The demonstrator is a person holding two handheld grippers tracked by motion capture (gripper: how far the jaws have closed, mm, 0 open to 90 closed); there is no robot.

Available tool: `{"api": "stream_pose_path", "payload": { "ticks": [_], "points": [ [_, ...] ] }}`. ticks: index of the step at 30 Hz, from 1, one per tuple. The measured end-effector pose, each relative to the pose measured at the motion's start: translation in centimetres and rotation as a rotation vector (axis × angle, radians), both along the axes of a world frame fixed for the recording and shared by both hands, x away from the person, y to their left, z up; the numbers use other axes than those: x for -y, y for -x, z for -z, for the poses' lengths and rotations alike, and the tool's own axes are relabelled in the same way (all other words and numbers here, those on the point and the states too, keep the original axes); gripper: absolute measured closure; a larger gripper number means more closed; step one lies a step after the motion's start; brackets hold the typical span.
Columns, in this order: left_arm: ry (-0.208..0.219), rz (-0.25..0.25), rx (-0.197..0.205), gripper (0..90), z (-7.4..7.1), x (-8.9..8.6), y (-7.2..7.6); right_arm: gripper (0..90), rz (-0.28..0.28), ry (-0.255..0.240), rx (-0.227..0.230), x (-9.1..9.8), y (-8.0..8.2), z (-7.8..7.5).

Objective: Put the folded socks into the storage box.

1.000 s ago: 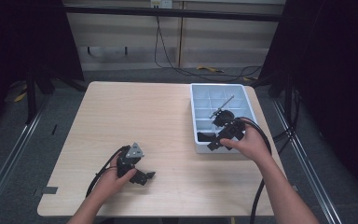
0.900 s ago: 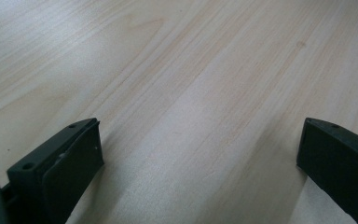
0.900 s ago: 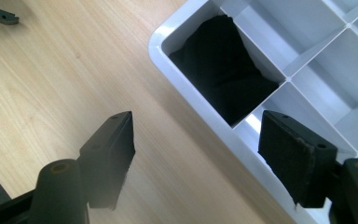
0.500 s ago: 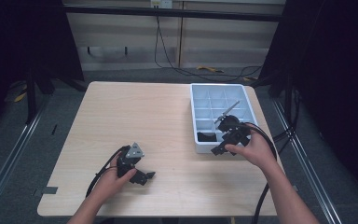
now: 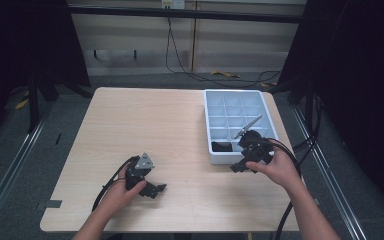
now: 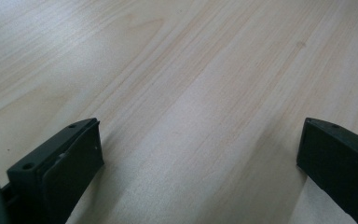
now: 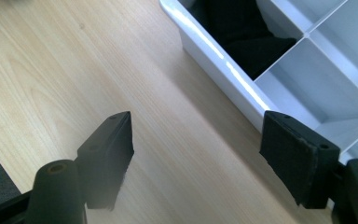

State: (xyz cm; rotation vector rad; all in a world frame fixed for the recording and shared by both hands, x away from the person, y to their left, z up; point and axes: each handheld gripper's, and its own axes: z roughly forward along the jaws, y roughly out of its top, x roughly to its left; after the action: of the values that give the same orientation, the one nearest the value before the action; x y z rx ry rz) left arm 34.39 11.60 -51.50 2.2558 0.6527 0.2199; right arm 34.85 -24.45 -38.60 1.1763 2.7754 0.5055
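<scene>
The right gripper [image 7: 196,154] has its jaws spread wide and empty over bare worktop [image 7: 74,70], just off the near wall of the white compartment tray [image 7: 214,58]. A dark object [image 7: 251,32] lies in the tray's near-left compartment, beyond the jaws; it is cut off at the frame's top edge, so its shape and heading are unclear. Well left of the tray, the left gripper [image 6: 198,154] rests low on the wood, jaws wide, gripping nothing.
</scene>
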Motion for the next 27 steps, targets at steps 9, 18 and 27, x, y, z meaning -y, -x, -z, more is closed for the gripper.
{"api": "stream_pose_path", "payload": {
  "ticks": [9, 18, 27],
  "points": [
    [0.000, 0.000, 0.000, 0.0, 0.0, 0.0, 0.0, 25.0, 0.002, 0.003, 0.004, 0.5, 0.7, 0.5],
    [0.000, 0.000, 0.000, 0.0, 0.0, 0.0, 0.0, 25.1, 0.011, 0.004, 0.005, 1.0, 1.3, 1.1],
    [0.001, 0.000, 0.000, 0.0, 0.0, 0.0, 0.0, 25.0, 0.018, -0.010, 0.004, 1.8, 1.9, 1.9]
  ]
}}
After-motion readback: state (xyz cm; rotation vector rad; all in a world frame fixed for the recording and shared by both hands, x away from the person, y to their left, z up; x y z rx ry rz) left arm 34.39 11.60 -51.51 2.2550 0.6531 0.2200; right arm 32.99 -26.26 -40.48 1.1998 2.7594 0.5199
